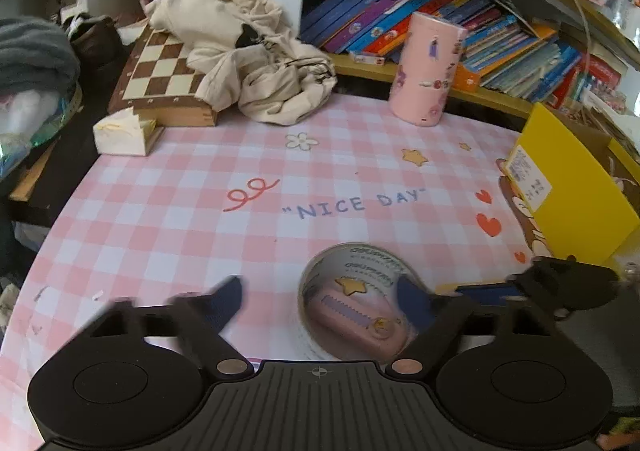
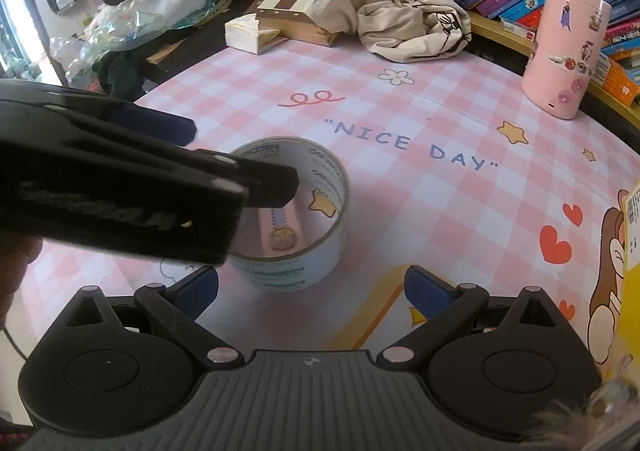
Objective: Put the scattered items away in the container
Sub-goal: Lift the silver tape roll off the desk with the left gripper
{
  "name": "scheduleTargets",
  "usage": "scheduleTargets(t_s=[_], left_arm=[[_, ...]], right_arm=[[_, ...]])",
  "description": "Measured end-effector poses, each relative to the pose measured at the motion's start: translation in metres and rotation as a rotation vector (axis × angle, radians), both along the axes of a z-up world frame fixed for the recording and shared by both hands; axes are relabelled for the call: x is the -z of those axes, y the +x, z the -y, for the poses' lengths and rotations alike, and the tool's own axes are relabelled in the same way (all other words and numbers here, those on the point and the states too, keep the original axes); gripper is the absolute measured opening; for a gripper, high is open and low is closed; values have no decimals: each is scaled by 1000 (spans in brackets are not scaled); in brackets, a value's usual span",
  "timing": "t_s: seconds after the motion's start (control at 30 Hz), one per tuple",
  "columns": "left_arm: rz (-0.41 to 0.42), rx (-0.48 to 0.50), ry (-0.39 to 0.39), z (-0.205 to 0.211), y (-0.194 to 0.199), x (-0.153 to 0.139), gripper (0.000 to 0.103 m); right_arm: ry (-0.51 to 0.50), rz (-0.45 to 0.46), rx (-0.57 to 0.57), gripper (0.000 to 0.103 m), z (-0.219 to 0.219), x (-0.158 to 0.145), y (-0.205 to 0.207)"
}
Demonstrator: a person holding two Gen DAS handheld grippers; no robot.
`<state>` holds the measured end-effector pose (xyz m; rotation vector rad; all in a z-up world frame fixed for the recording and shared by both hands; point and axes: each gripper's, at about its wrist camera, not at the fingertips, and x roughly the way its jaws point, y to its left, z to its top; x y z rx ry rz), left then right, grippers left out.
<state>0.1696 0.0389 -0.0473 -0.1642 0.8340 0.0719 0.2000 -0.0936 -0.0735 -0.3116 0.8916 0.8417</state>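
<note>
Left tool [image 1: 320,297] blurred, grip on tape roll [image 1: 352,299] unclear; right tool [image 2: 311,289] spread, empty.

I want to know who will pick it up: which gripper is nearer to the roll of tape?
Left. The left gripper has one finger inside the roll of tape and one outside its wall. The right gripper sits just short of the roll, jaws open, not touching.
</note>
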Motion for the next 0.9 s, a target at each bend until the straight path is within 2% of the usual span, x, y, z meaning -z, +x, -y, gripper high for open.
scheduleTargets(t_s=[0.03, 0.17, 0.23, 0.3, 0.4, 0.5, 0.57, 0.6, 0.63, 0.7, 0.73, 0.77, 0.83, 0.9], left_arm=[[-24, -13, -14, -4, 3, 4, 23], [-65, -25, -50, -13, 7, 18, 10], [-59, -27, -90, -18, 6, 18, 8], [-9, -24, -141, -20, 1, 9, 8], [125, -3, -156, -17, -15, -17, 6], [170, 7, -140, -16, -23, -30, 5], [68, -42, -103, -22, -15, -10, 5], [25, -83, -112, -26, -15, -5, 6], [57, -79, -126, -26, -21, -10, 6], [97, -39, -77, -18, -25, -15, 7], [105, -31, -69, -16, -27, -17, 4], [67, -76, -134, -24, -24, -14, 4], [128, -41, -158, -23, -29, -26, 5], [83, -45, -144, -23, -24, -19, 4]], right_arm=[[0, 2, -5, 101, 0, -1, -1], [-3, 9, -12, 101, 4, -4, -6], [-4, 11, -12, 101, 5, -5, -7], [-4, 11, -10, 101, 5, -5, -7], [-5, 12, -7, 101, 5, -6, -7], [-5, 12, -4, 101, 5, -6, -8], [-6, 15, -4, 101, 5, -7, -8], [-6, 17, -5, 101, 5, -8, -9], [-6, 20, -7, 101, 5, -9, -9], [-5, 23, -9, 101, 6, -10, -11], [-5, 22, -9, 101, 6, -10, -12], [-9, 17, -6, 101, 6, -9, -12], [-16, 6, 2, 101, 6, -8, -12], [-8, 19, -6, 101, 7, -9, -14]])
